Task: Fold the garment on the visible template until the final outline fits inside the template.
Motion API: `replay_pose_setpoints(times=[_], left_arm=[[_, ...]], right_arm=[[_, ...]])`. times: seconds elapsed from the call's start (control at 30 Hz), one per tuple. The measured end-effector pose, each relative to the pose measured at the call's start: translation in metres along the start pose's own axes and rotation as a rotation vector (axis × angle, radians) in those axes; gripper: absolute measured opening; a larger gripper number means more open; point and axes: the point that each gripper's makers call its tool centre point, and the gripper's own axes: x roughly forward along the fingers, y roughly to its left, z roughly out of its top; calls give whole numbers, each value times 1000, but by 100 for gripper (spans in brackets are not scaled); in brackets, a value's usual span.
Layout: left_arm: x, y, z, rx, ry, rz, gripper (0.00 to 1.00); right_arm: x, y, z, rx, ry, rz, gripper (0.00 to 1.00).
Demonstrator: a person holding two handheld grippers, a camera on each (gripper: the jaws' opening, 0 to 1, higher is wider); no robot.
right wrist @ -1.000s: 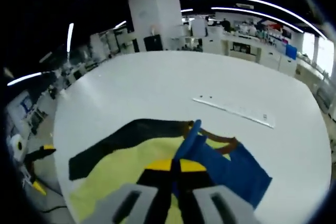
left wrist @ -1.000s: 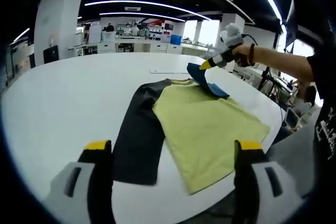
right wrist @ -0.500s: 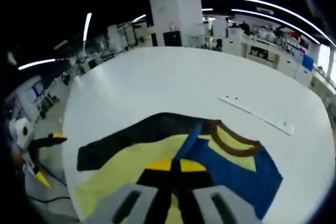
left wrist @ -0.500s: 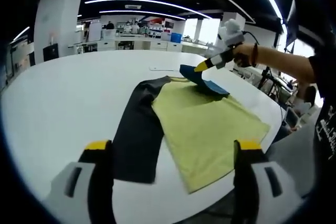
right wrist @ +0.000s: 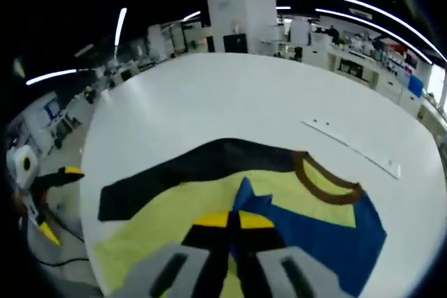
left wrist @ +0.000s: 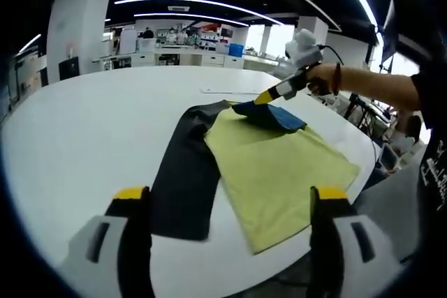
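Observation:
A T-shirt lies flat on the white table [left wrist: 77,130]: yellow-green body [left wrist: 276,162], one long black sleeve [left wrist: 185,172], brown collar [right wrist: 328,185]. Its blue sleeve [left wrist: 276,116] is folded inward over the yellow-green body. My right gripper [right wrist: 234,222] is shut on the blue sleeve [right wrist: 314,232] and holds its tip low over the yellow-green body [right wrist: 164,225]. In the left gripper view the right gripper [left wrist: 269,95] comes in from the right in a person's hand. My left gripper [left wrist: 227,197] stands open at the table's near edge, apart from the shirt, with nothing between its fingers.
A long white strip [right wrist: 353,148] lies flat on the table beyond the collar. The person's forearm [left wrist: 370,85] reaches in at the right. Desks, a white pillar [right wrist: 241,5] and ceiling lights fill the room behind the table.
My right gripper has carried the blue sleeve's tip inward and down across the yellow-green body, flattening the fold. The left gripper has stayed in place, open.

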Motion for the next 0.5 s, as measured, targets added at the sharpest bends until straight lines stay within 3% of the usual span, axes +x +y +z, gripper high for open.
replay_pose_setpoints(times=[0.23,0.4,0.5], left_arm=[[-3,3,-2,-6,1,4,92],[-4,4,-3,-9,-1,9,92],[-6,5,-1,-11,-10,12,92]], right_arm=[[10,14,-2,46,-22,17,0],[16,37,-3,220,-41,140,0],[18,21,-11,175,-16,71,0]])
